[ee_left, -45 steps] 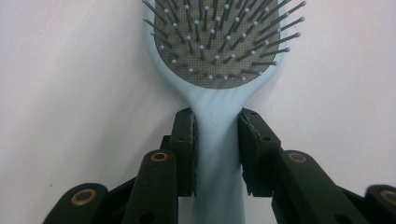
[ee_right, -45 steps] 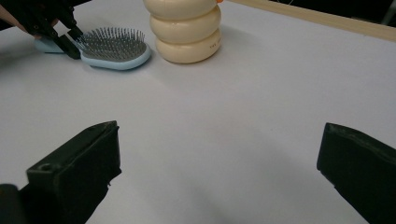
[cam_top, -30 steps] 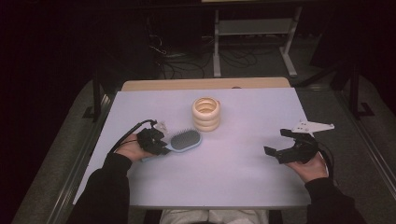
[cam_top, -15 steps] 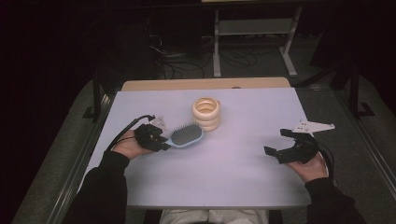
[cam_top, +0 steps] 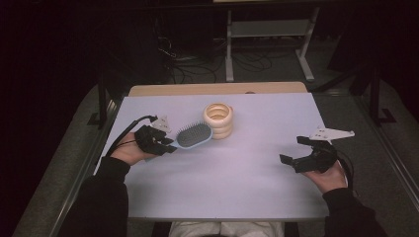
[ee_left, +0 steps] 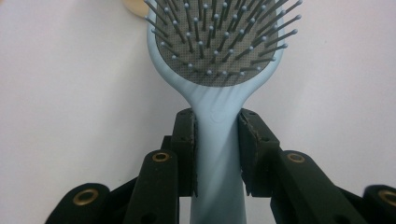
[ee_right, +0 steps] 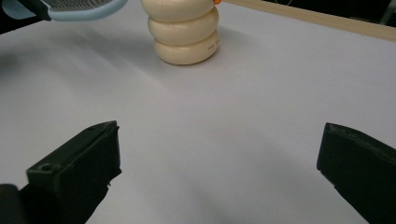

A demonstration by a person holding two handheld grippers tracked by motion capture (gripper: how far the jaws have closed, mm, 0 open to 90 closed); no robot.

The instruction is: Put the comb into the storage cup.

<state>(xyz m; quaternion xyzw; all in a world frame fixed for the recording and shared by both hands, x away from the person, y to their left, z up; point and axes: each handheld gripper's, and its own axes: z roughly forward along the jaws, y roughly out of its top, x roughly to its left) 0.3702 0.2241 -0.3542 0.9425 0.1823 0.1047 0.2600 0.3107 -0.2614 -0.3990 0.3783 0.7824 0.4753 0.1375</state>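
Pale surface (cam_top: pixel 237 187), wooden strip along far edge. Cream ringed container (cam_top: pixel 219 120) upright near far edge, centre. Blue hairbrush (cam_top: pixel 190 135) just left of it, bristles up, handle clamped in left gripper (cam_top: pixel 168 144) jaws. Right gripper (cam_top: pixel 296 150) near right edge, jaws wide, nothing between.

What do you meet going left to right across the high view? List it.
left gripper → hairbrush → cream ringed holder → right gripper
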